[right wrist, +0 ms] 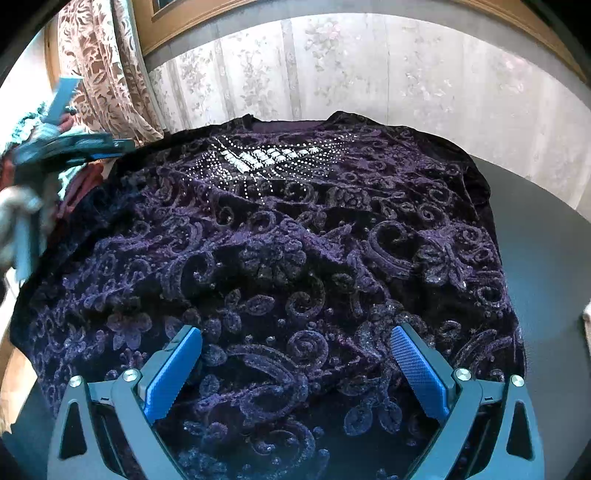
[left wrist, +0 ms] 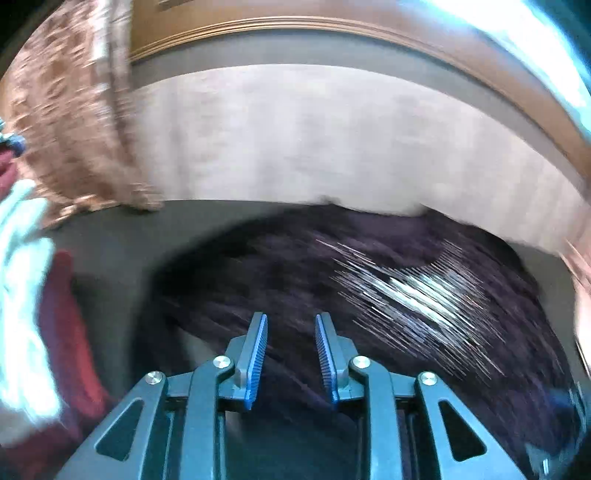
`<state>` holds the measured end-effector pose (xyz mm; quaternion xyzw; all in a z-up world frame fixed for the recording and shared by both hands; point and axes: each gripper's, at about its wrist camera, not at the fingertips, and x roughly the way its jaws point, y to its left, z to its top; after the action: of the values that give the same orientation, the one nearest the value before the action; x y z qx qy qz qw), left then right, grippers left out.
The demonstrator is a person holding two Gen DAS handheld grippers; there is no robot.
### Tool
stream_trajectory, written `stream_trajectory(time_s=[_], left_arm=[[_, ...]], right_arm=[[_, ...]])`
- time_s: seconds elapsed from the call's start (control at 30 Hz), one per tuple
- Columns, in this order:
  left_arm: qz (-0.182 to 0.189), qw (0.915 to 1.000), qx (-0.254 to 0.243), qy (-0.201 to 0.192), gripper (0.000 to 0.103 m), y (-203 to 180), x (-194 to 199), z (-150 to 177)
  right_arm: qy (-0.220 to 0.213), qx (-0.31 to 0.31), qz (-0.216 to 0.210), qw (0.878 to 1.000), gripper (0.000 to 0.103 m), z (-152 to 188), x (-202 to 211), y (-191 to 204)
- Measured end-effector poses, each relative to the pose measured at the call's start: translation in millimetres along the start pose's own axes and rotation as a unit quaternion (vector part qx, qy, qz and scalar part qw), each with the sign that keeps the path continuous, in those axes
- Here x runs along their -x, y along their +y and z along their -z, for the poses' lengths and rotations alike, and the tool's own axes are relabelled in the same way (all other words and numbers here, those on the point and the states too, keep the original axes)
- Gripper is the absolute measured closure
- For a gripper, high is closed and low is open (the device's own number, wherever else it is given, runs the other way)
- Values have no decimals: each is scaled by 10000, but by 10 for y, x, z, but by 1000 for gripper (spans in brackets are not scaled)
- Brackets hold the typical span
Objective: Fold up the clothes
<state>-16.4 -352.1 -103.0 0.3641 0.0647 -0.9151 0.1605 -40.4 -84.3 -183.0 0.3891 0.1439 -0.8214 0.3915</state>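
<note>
Fingers (right wrist: 177, 369) of your right gripper (right wrist: 295, 373) stand spread wide at the bottom of the right wrist view, blue pads apart, with nothing pinched between them; they hang over the near part of the purple garment (right wrist: 280, 258). That garment, dark velvet with raised swirls and flowers, fills the middle of the frame, lying spread on the grey table (right wrist: 546, 266), its neckline toward the top of the frame and a patch of silver studs (right wrist: 266, 158) just below the neck.

Your left gripper (left wrist: 291, 354) shows at the bottom centre of the left wrist view, its blue pads a narrow gap apart and nothing gripped between them; the rest of that picture is smeared with blur. Beyond those fingers lies the same purple garment (left wrist: 332, 280), its studs drawn into bright streaks at centre right. From the right wrist view your left gripper (right wrist: 74, 147) appears blurred at the left edge, beside the garment's corner.

No container shows in either view. At the left edge of both frames sits a heap of other clothes (left wrist: 55, 332), red and pale turquoise. Behind the table, along the top, runs a pale floral wallpaper (right wrist: 332, 66) under a wooden frame (right wrist: 177, 22), and a lace curtain (right wrist: 107, 74) hangs at upper left.
</note>
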Motion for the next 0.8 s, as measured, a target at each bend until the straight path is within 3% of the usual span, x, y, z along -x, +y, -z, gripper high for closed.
stream_trajectory(time_s=[0.07,0.2,0.27,0.37,0.43,0.6,0.67,0.8], left_arm=[[139,9996,-241,52,76,-142,87,214],[-122,9970,513,559,76,260,177,610],[-80,9955,768,545,77,476,325,830],[-188,9972,509,516,78,515,512,1017],[-167,9976,414,521,78,501,632,1028],[286,9978,525,281,76,523,853,902],[482,9953,824,188,76,599,889,829],[698,9950,690,183,76,536,836,757]], right_arm=[[8,19,29,10000,0,2,-4,5],[-35,-103,52,9999,0,3,-5,-11],[-53,-125,33,9999,0,4,-4,-14],[-63,-137,10,9999,0,0,-9,-13],[-58,-116,23,9999,0,-2,-12,-7],[-51,-101,45,9999,0,-5,-16,-15],[-47,-91,58,9999,0,-8,-17,-17],[-47,-83,78,9999,0,-12,-21,-10]])
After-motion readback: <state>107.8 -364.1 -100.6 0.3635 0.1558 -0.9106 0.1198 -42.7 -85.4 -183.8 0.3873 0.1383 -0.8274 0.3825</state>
